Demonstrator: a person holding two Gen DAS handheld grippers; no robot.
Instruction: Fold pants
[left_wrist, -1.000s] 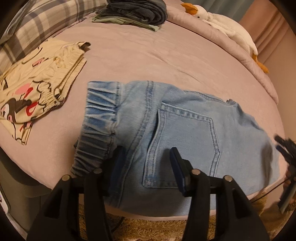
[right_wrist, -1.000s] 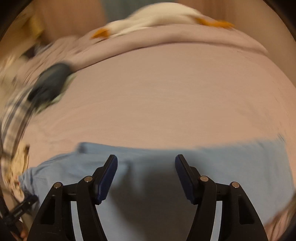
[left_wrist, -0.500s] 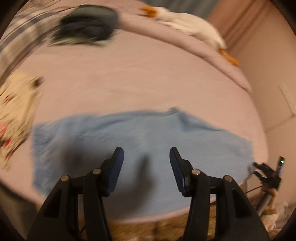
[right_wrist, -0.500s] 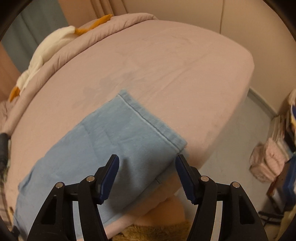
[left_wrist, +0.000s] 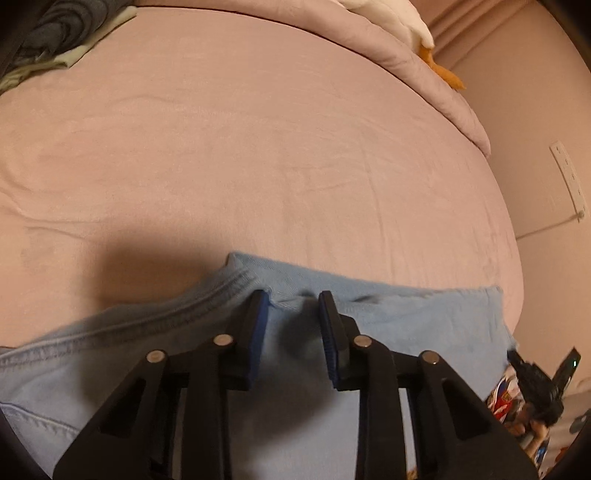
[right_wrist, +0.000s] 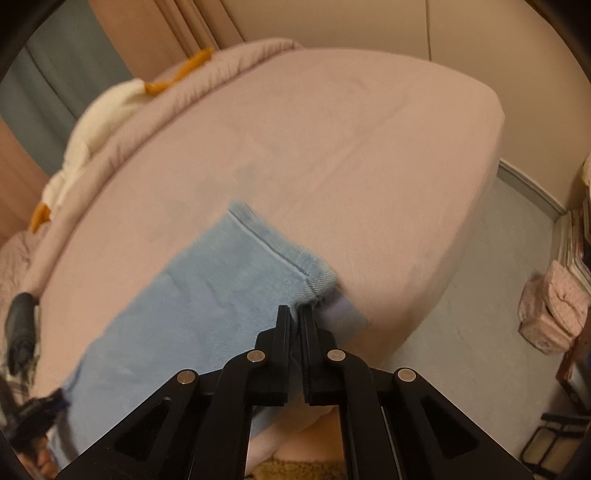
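Light blue jeans (left_wrist: 369, 314) lie flat along the near edge of a pink bed (left_wrist: 258, 147). My left gripper (left_wrist: 291, 306) is open, its fingers low over the middle of the jeans near the crotch seam. In the right wrist view the leg end of the jeans (right_wrist: 207, 295) reaches toward the bed's right end. My right gripper (right_wrist: 295, 314) is shut on the near corner of the hem, which is bunched up between the jaws.
A white plush goose with orange feet (right_wrist: 92, 125) lies along the far edge of the bed, also seen in the left wrist view (left_wrist: 413, 22). Folded dark clothes (left_wrist: 55, 33) sit at the far left. The floor (right_wrist: 480, 350) and a pink bag (right_wrist: 550, 310) are right of the bed.
My right gripper has closed on the hem corner of the jeans. My left gripper has moved rightward and lower over the jeans and stays open.
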